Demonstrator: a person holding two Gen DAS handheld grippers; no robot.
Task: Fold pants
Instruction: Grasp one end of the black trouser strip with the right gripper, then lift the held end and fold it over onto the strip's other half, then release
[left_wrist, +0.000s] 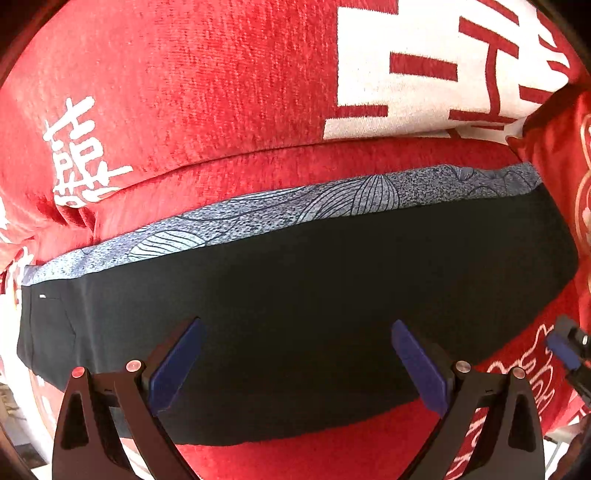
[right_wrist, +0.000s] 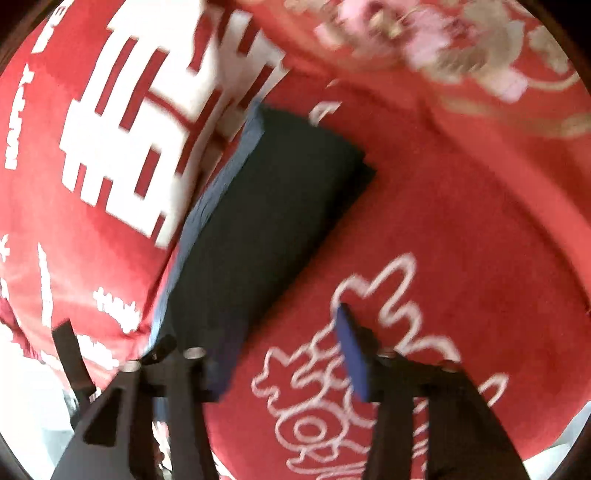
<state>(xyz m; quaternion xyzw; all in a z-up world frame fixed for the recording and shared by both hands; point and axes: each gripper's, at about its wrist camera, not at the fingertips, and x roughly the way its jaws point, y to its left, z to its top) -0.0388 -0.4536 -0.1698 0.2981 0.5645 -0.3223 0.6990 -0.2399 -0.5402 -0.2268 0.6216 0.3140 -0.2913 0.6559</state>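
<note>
A red sofa (left_wrist: 229, 85) with white lettering fills the background, and the pants (left_wrist: 314, 295) lie flat on its seat as a long dark band, seemingly already folded lengthwise. My left gripper (left_wrist: 295, 365) hangs above them, jaws apart and empty. My right gripper (right_wrist: 280, 354), also parted and holding nothing, sits beside their near end.

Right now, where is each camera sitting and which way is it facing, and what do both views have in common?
Left wrist: sits on the left gripper, facing steeply down at the folded dark pants on the red cover; its own jaws stand open, and the right gripper shows at the right edge.
Right wrist: sits on the right gripper, angled down along the pants' length; its own jaws stand open, nothing between them.
Shared: the pants and the red cover.
</note>
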